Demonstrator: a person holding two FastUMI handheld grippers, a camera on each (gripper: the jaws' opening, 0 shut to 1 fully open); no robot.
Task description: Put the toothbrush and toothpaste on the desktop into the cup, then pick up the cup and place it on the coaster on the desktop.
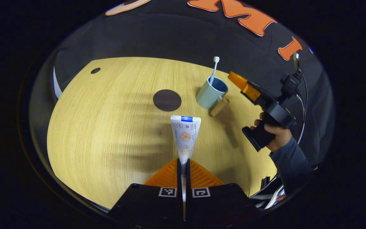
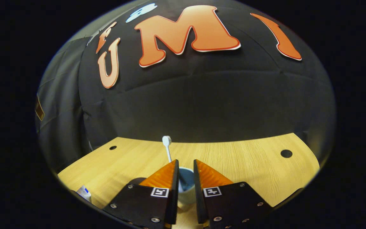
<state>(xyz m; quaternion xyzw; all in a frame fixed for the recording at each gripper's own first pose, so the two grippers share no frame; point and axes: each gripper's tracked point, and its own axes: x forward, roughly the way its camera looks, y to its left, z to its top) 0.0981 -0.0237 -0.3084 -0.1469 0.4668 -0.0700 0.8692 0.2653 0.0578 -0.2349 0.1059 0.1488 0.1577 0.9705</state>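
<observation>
The left gripper has its fingers closed on the cap end of the white toothpaste tube with a blue crimped tail and orange printing, which stands up between them and points toward twelve o'clock in the left gripper view, held above the pale wooden bench. The pale blue-green cup with a darker blue inside and a wooden handle stands at about one o'clock from the tube, well apart from it, and the white toothbrush already leans inside it, head up. The dark round coaster lies flat at eleven o'clock from the tube, just left of the cup but not touching it.

In the right gripper view the right gripper hovers directly over the cup, its fingers a narrow gap apart and holding nothing; the toothbrush rises just past the left finger at eleven o'clock.

The main hazards, as I judge them: the tube is gripped only at its narrow end, so it could swing or slip as it travels. Its wide crimped tail could catch the cup rim or knock the leaning toothbrush, tipping the light cup. The right gripper sits over the opening and may block the tube's path unless it moves aside. Later, lifting a cup with tall contents could unbalance it before the coaster.
</observation>
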